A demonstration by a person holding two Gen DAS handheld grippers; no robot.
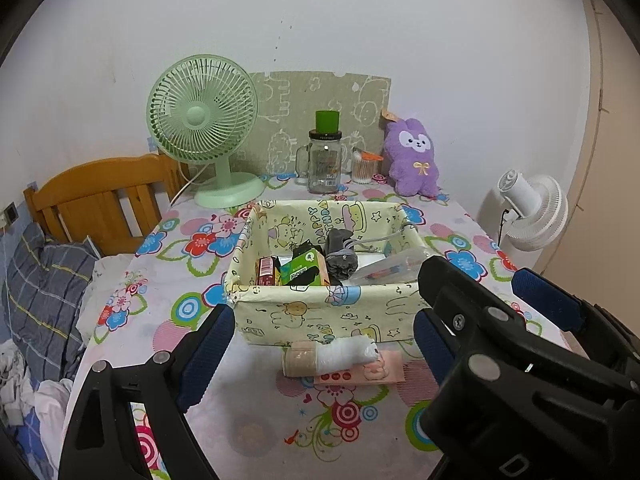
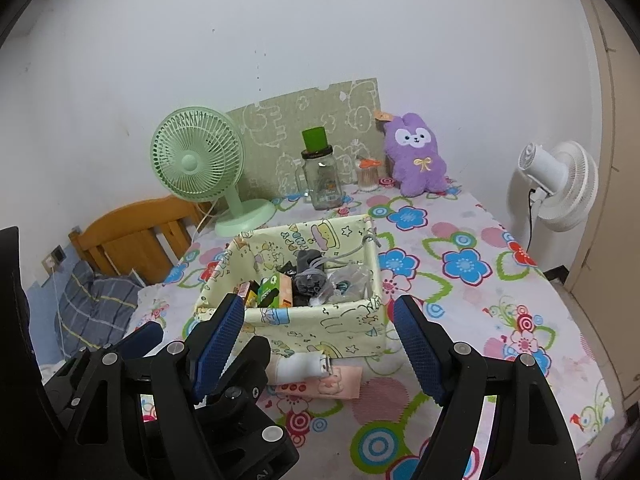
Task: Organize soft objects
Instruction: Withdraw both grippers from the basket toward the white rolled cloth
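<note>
Nearest, low in frame: our left gripper and right gripper, fingers spread wide, both empty. Just beyond, centre frame: rolled socks on a pink cloth, touching the fabric basket. Step, we judge: approach; next, closing on the socks. Upper frame: plush rabbit, glass jar, green fan. Nothing obstructs.

"HAPPY" and part of "BIRTHDAY" on the fabric basket's inner lining; other labels too small to read.

Rolled sock partly hidden behind left gripper; jar label perhaps unreadable.
</note>
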